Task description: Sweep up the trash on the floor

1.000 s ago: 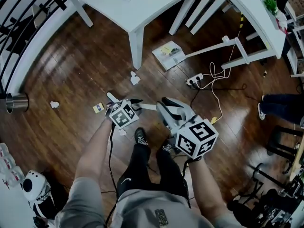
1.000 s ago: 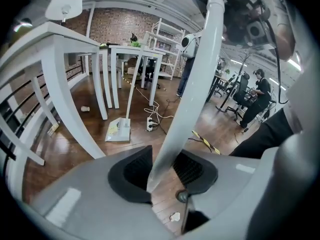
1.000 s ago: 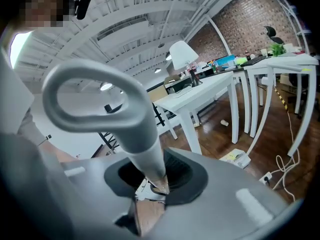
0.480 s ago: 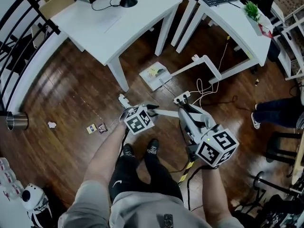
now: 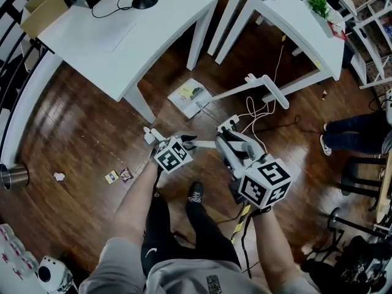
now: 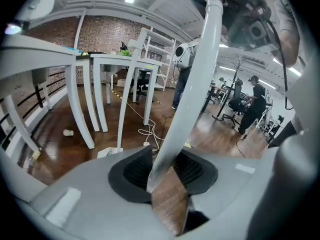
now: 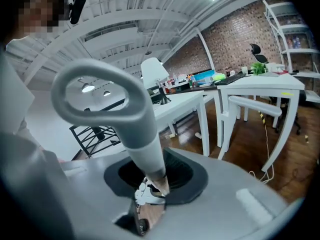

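left tongs (image 5: 184,141) are clamped on a white pole (image 6: 192,84); right tongs (image 5: 223,136) grip a grey loop-ended handle (image 7: 137,129). trash lies on the wooden floor (image 5: 79,133) to the person's left: crumpled paper (image 5: 59,177) and small wrappers (image 5: 125,174), apart from both tongs.

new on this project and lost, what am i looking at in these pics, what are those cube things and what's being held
There is no robot here. A person wears a camera on the head and holds a two-jaw gripper in each hand; the marker cubes are part of those grippers. The head view looks down on the arms and the wooden floor. The other two views ride on each gripper and look along its jaws. The left gripper is clamped on the white pole of a broom, and the right gripper on its grey loop grip. On the floor lie a crumpled paper, two small wrappers, a long-handled dustpan and a power strip, beside white tables.
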A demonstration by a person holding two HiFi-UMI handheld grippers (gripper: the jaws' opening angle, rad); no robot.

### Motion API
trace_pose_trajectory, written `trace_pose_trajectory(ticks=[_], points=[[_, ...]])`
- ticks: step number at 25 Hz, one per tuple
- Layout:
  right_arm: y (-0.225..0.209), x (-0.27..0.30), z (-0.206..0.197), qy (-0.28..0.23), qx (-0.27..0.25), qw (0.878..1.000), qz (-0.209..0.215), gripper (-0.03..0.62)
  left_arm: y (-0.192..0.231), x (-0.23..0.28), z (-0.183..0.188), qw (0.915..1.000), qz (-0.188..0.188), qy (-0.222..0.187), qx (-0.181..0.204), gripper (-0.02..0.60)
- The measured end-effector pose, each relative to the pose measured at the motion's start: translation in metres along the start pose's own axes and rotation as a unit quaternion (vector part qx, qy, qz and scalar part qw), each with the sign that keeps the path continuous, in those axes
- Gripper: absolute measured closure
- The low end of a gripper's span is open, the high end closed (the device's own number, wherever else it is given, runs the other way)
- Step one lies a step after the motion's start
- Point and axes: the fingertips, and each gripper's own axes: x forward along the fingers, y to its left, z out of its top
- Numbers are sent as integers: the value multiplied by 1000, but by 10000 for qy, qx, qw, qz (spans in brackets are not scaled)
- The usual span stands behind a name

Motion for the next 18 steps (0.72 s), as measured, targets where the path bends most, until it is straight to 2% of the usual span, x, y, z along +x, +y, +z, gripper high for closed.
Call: trace_pose_trajectory(ticks=[4, 8, 11, 18], points=[[18, 38, -5, 135, 255, 9995, 158, 513, 31, -29, -33, 9998, 91, 134, -74, 456], [60, 81, -14, 328, 381, 9979, 405, 513, 57, -74, -78, 9991, 203, 324, -184, 454], [102, 121, -17, 472, 315, 9963, 648, 513, 82, -114, -113, 9981, 335, 384, -339, 453], [204, 211, -21, 821, -54, 9862, 1433, 513, 134, -210, -198, 9901, 947, 483, -920, 453]])
